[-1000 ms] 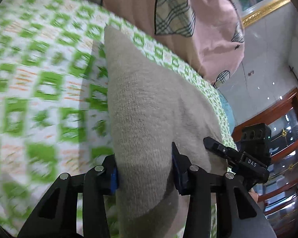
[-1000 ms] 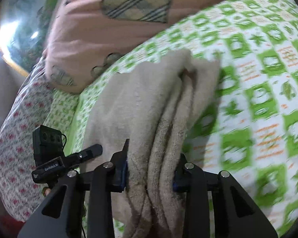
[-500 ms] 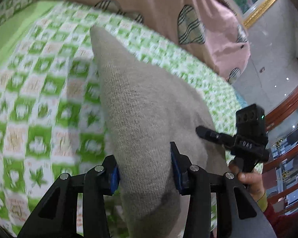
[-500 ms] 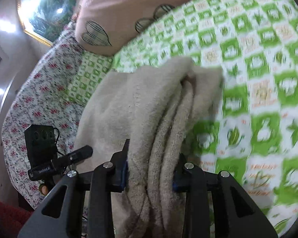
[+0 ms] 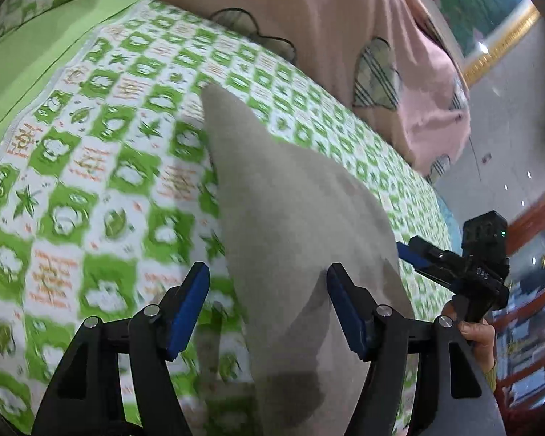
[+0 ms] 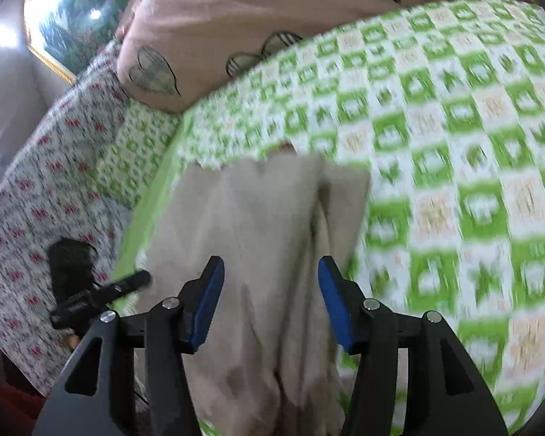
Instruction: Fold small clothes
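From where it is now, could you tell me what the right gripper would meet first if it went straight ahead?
Most likely the beige garment, lying between the opening fingers of the right gripper; beyond it, the green checked bedspread.

A: What garment was shown?
B: A beige knitted garment (image 5: 294,225), folded lengthwise into layers (image 6: 272,225).
A: Its position?
B: It lay draped on the green-and-white checked bedspread (image 5: 91,167).

Both views bright, even indoor light, soft shadows only. Heavy fisheye: dark vignette in corners, straight lines bow at edges. Motion blur smears the green checked bedspread (image 5: 91,189), worse in the right wrist view. Ceiling-light reflections glare off the framed picture (image 6: 65,14) top left there. Beige garment (image 5: 290,254) looks soft, weave unreadable; a dark shadow patch falls on it near the bottom edge.
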